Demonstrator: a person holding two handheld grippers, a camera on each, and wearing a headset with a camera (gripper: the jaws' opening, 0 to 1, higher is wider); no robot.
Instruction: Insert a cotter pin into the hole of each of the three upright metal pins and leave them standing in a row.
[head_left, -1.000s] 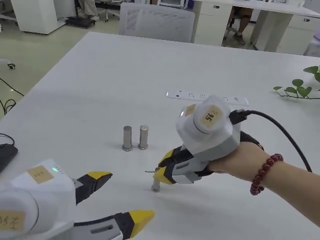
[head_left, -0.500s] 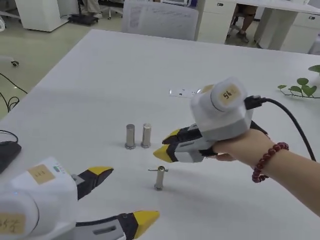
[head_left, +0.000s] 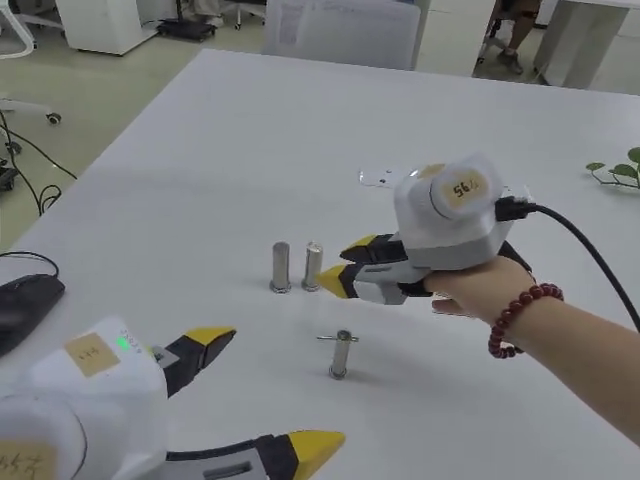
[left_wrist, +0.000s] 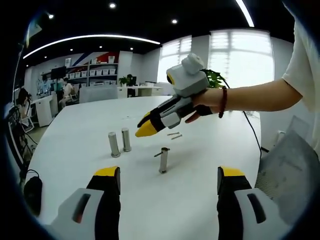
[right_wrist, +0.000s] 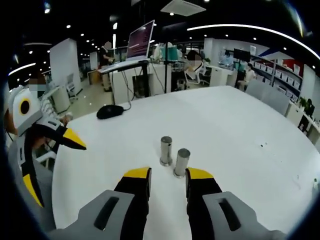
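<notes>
Two bare metal pins (head_left: 280, 268) (head_left: 312, 266) stand upright side by side. A third pin (head_left: 340, 356) stands nearer to me with a cotter pin (head_left: 333, 338) through its top. My right gripper (head_left: 340, 266) hovers just right of the bare pair, open, with nothing between its jaws. Its own view looks over the two pins (right_wrist: 166, 150) (right_wrist: 181, 162) just past its tips (right_wrist: 168, 175). My left gripper (head_left: 270, 390) is wide open and empty at the near left. Ahead of its jaws (left_wrist: 168, 172) stand the pinned post (left_wrist: 163, 160), the bare pair (left_wrist: 114, 144) (left_wrist: 126, 139) and the right gripper (left_wrist: 145, 127).
Loose cotter pins (left_wrist: 174, 135) lie beyond the posts. A white power strip (head_left: 385, 178) sits farther back on the table (head_left: 200, 180). A black mouse (head_left: 20, 305) lies at the left edge, a plant (head_left: 622, 168) at the far right.
The right gripper has let go of the cotter pin in the near post, lifted, and moved back towards the two bare pins. The left gripper has hardly moved.
</notes>
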